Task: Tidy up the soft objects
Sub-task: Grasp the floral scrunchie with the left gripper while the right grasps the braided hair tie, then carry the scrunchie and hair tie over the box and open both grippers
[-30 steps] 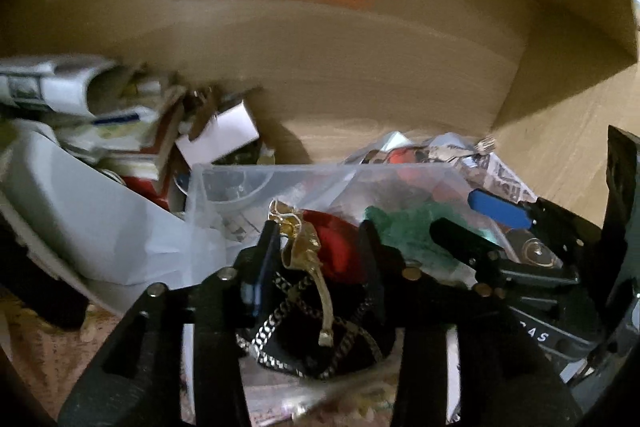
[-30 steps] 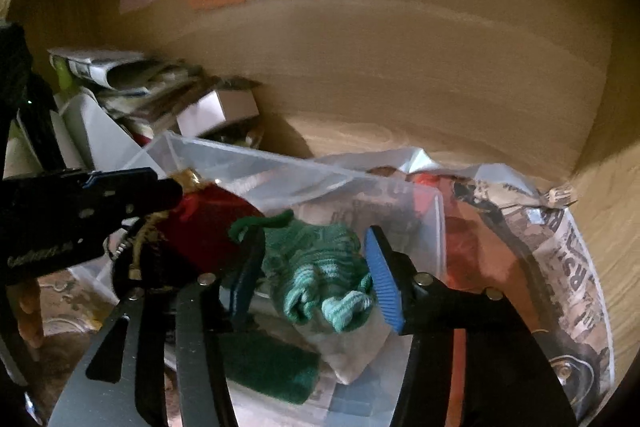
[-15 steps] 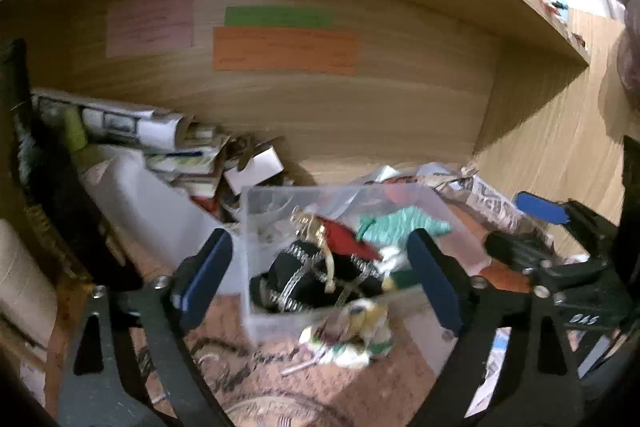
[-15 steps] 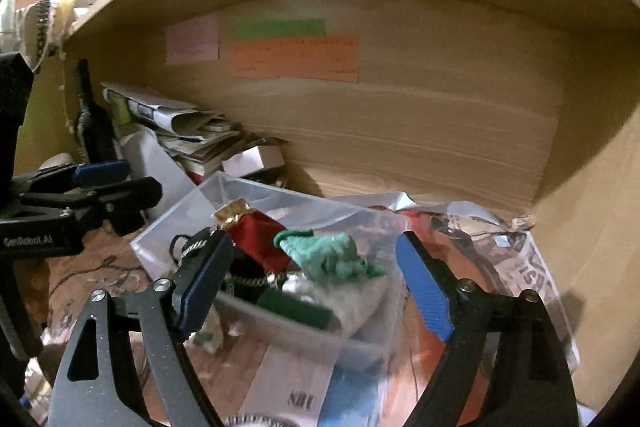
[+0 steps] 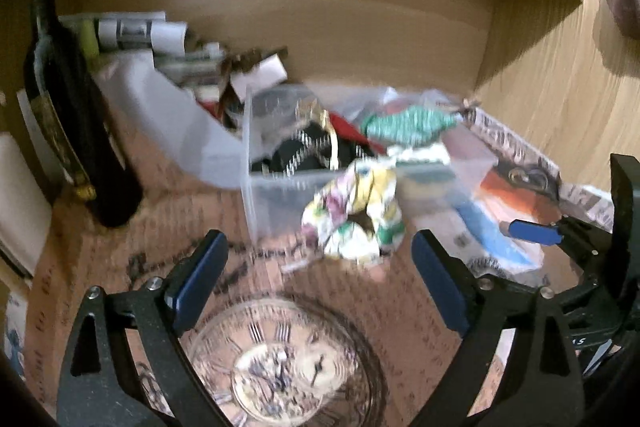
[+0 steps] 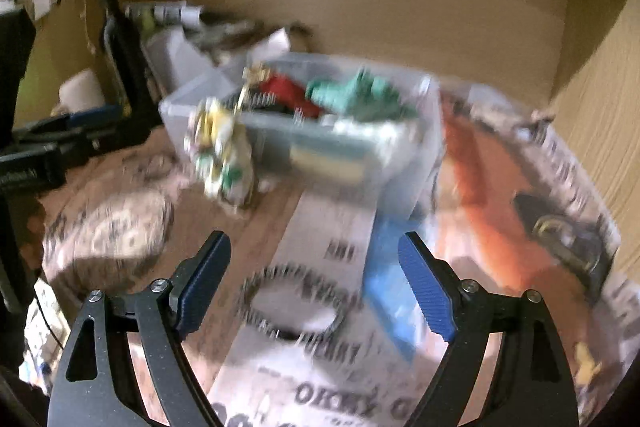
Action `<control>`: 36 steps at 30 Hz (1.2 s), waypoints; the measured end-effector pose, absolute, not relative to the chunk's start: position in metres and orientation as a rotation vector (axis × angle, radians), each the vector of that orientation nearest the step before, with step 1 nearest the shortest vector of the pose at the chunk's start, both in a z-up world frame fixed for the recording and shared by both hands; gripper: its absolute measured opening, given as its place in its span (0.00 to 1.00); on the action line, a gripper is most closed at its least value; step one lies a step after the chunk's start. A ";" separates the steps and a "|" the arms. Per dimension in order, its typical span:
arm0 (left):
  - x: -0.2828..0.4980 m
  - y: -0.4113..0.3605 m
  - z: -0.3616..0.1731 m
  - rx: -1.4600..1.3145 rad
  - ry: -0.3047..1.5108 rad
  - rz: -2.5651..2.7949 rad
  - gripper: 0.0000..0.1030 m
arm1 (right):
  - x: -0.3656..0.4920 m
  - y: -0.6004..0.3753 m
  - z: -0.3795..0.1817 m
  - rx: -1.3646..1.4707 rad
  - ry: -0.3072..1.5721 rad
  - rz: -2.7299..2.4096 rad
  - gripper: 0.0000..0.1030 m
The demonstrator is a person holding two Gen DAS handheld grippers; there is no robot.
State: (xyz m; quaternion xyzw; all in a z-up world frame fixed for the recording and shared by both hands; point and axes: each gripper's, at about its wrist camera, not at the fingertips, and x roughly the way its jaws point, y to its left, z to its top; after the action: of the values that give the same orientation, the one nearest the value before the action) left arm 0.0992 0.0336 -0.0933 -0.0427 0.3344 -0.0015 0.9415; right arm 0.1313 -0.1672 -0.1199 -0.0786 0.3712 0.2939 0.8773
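A clear plastic box [image 5: 280, 187] [image 6: 416, 155] stands on the shelf floor. In it lie a green knitted piece [image 5: 408, 121] [image 6: 360, 95], a red cloth [image 6: 286, 89] and a black item with a chain [image 5: 298, 151]. A floral scrunchie [image 5: 356, 215] [image 6: 220, 155] lies against the box's front, outside it. My left gripper [image 5: 316, 279] is open and empty, just short of the scrunchie. My right gripper [image 6: 314, 279] is open and empty, over a black toothed ring [image 6: 294, 303] on the paper.
A dark bottle [image 5: 76, 107] stands at the left. Rolled papers and boxes [image 5: 160, 35] pile behind the box. A newspaper [image 6: 540, 211] covers the right floor. A clock-print mat [image 5: 280, 359] lies in front. Wooden walls close the back and right.
Both grippers opened, let go of the black chained item and the green knitted piece in the box, and pulled back toward the front. The views are now motion-blurred.
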 end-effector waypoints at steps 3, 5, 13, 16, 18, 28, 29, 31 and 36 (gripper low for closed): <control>0.102 0.032 -0.109 -0.102 0.736 -0.012 0.91 | 0.130 -0.163 -0.134 -0.180 0.827 0.628 0.81; 0.107 0.031 -0.117 -0.106 0.763 -0.014 0.91 | 0.130 -0.161 -0.142 -0.187 0.858 0.637 0.80; 0.131 0.024 -0.129 -0.120 0.802 -0.021 0.91 | 0.128 -0.169 -0.142 -0.206 0.835 0.624 0.30; 0.142 0.022 -0.128 -0.118 0.809 -0.014 0.91 | 0.132 -0.179 -0.141 -0.169 0.834 0.621 0.19; 0.151 0.021 -0.129 -0.129 0.818 -0.019 0.91 | 0.135 -0.181 -0.137 -0.145 0.818 0.618 0.19; 0.175 0.014 -0.140 -0.171 0.839 -0.019 0.78 | 0.143 -0.192 -0.114 -0.092 0.733 0.605 0.19; 0.175 0.014 -0.141 -0.174 0.846 -0.030 0.67 | 0.143 -0.191 -0.113 -0.090 0.730 0.606 0.19; 0.176 0.014 -0.145 -0.195 0.870 -0.061 0.47 | 0.145 -0.191 -0.111 -0.086 0.722 0.607 0.19; 0.164 0.019 -0.146 -0.219 0.849 -0.093 0.23 | 0.148 -0.193 -0.108 -0.076 0.710 0.610 0.19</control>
State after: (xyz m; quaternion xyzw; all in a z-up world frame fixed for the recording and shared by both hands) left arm 0.1641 0.0185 -0.1455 -0.1062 0.4109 -0.0451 0.9043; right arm 0.1480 -0.1931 -0.1077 -0.0367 0.3423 0.2937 0.8918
